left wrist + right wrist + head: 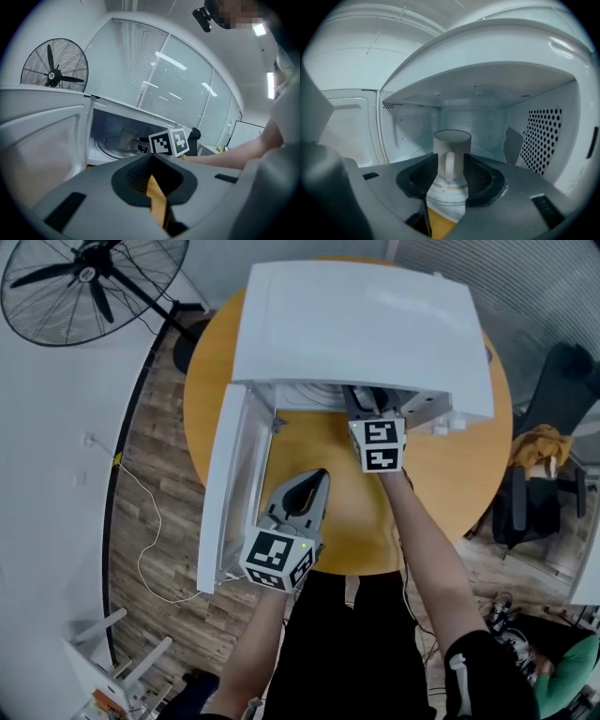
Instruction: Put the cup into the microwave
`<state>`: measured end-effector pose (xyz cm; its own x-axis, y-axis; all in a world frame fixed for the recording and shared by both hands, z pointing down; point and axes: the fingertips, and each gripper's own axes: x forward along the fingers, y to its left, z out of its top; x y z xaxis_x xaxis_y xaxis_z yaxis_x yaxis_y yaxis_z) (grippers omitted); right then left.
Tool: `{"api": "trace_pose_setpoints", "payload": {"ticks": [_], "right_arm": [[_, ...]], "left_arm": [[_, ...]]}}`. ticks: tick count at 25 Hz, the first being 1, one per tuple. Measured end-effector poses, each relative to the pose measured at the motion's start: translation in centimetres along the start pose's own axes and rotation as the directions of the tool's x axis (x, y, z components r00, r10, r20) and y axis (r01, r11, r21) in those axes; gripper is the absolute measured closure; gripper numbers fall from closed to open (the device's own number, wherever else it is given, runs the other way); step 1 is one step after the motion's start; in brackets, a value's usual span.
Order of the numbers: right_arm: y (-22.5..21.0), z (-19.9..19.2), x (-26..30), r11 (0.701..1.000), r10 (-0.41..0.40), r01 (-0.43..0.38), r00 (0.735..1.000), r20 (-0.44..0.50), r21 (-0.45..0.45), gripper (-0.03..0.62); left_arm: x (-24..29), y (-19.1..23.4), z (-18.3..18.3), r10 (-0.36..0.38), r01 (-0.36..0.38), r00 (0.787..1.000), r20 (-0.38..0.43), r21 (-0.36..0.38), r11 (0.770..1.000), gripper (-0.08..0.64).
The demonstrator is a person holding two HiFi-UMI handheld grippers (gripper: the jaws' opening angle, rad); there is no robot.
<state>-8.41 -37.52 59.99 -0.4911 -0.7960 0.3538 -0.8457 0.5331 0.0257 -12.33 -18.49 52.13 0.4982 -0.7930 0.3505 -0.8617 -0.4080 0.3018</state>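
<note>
Round yellow table (441, 484) on wood floor (159, 512) — black fan (89, 277) far left, blinds (126, 61) behind.

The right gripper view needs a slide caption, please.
A white ceramic cup stands inside the white microwave, its handle between the right gripper's open jaws.

Microwave (361, 329) mouth's mostly plugged by the right gripper (451, 176) and cup (451, 150). Open door (228, 484) walls its left; table (319, 442) out front is passable.
</note>
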Motion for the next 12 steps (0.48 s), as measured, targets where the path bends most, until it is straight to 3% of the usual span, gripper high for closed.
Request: {"api": "trace_pose_setpoints", "payload": {"ticks": [10,12], "right_arm": [[0.7,-0.5,-2.9,1.000,0.005,-0.005,1.000,-0.026,0.010,0.412],[0.9,-0.4,-3.7,1.000,0.002,-0.002,1.000,-0.031,0.015,0.451]], "left_arm": [[0.0,-0.7,0.5,-0.017,0.017,1.000,0.008,0.007,1.000,0.565],[0.1,-0.8,0.7,-0.021,0.021,1.000,0.009,0.013,1.000,0.565]]}}
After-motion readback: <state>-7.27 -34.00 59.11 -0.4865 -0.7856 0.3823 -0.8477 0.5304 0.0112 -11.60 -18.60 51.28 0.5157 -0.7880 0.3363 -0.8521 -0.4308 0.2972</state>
